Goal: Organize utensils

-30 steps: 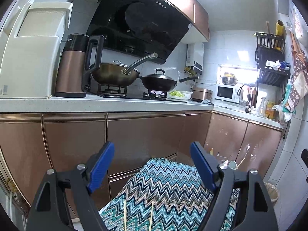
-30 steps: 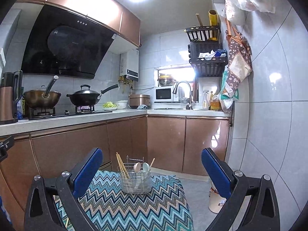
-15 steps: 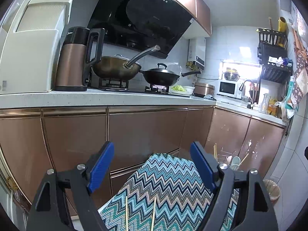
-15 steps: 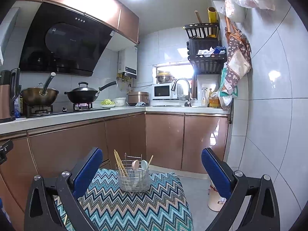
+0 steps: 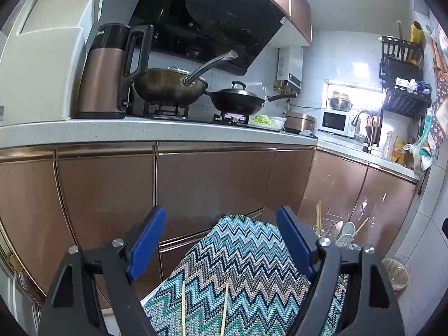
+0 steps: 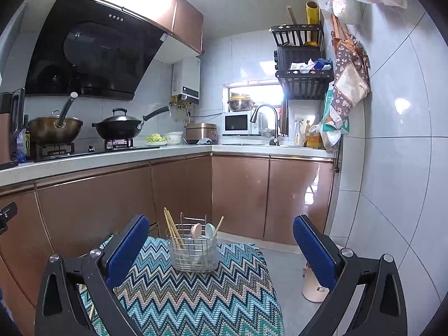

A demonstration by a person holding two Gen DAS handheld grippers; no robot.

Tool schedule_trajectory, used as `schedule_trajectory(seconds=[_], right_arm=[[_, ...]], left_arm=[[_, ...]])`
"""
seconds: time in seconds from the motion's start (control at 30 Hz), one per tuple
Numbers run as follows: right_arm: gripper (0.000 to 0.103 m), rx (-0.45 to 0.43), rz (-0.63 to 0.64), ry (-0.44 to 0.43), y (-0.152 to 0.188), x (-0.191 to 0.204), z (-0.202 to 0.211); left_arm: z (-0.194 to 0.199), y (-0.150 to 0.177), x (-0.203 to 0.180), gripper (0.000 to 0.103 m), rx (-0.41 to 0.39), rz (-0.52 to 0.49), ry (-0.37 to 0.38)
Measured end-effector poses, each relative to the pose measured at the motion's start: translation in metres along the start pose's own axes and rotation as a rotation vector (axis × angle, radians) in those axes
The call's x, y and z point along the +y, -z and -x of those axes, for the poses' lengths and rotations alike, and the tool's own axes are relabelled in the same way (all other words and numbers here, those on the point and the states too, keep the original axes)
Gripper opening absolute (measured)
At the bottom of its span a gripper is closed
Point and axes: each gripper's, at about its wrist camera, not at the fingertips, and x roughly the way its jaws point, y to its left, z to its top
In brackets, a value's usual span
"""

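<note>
A wire utensil caddy (image 6: 195, 249) stands at the far end of a small table covered by a zigzag cloth (image 6: 190, 294). It holds chopsticks (image 6: 172, 228) and two spoons (image 6: 203, 231). It also shows in the left wrist view (image 5: 334, 231), behind the right finger. Two loose chopsticks (image 5: 203, 308) lie on the cloth (image 5: 243, 266) between the left fingers. My left gripper (image 5: 224, 243) is open and empty above them. My right gripper (image 6: 221, 252) is open and empty, short of the caddy.
Copper cabinet fronts (image 6: 112, 201) run behind and left of the table. The counter carries a kettle (image 5: 106, 72), two woks (image 5: 201, 89) and a sink tap (image 6: 264, 120). A bin (image 6: 313, 288) stands on the floor right of the table, near the tiled wall.
Both views have tilted down a little. More of the cloth and loose chopsticks shows in the left view, and the caddy has come into view there. Both grippers stay open.
</note>
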Motion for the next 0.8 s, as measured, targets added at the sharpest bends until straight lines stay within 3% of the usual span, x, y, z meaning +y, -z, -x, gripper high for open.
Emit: schedule_trajectory(seconds=[0.6,0.8], right_arm=[[0.103,0.125,0.064,-0.02,0.032,0.02,-0.061],[0.103,0.173,0.097,-0.049,0.043,0.034,-0.082]], left_arm=[[-0.078,0.04,0.007,0.08,0.174,-0.013,-0.037],[-0.109,0.058,0.017,0.08,0.266,-0.013,-0.045]])
